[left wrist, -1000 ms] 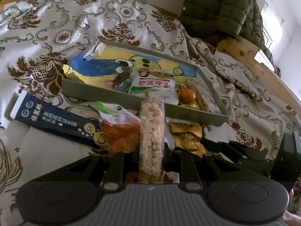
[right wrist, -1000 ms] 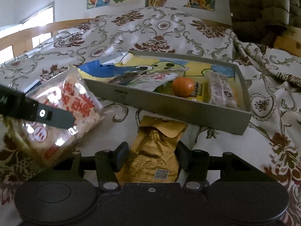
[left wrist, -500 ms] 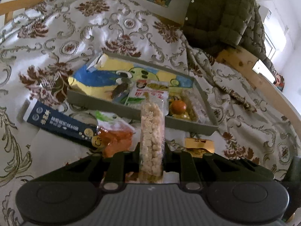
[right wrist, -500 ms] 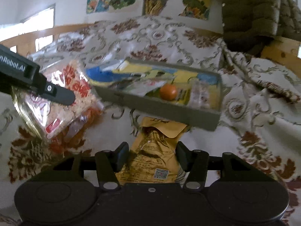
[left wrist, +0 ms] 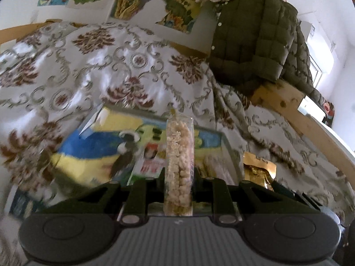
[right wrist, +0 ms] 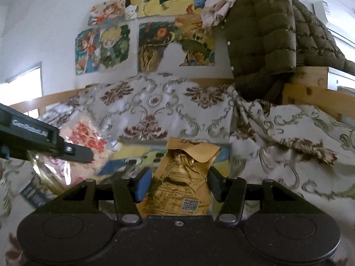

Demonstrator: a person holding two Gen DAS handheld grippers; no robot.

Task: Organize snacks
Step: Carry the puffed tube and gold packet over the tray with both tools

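Note:
My left gripper (left wrist: 179, 177) is shut on a clear bag of puffed rice snacks (left wrist: 179, 155), held upright above the near edge of the grey tray (left wrist: 230, 153). The tray has a blue and yellow cartoon liner (left wrist: 88, 153) and holds a red and white packet (left wrist: 148, 164). My right gripper (right wrist: 177, 182) is shut on a gold foil snack pouch (right wrist: 184, 177), lifted off the bed. The pouch also shows in the left wrist view (left wrist: 258, 170). The left gripper and its bag appear at the left of the right wrist view (right wrist: 73, 150).
A floral bedspread (left wrist: 111, 66) covers the bed. A dark blue box (right wrist: 33, 194) lies at the lower left. An olive quilted jacket (right wrist: 266, 44) hangs over the wooden bed frame (left wrist: 299, 115) at the right. Posters (right wrist: 102, 46) cover the wall behind.
Both grippers have risen and tilted up with their snacks. The gold pouch has come up off the bedspread. The tray now sits lower and closer in both views.

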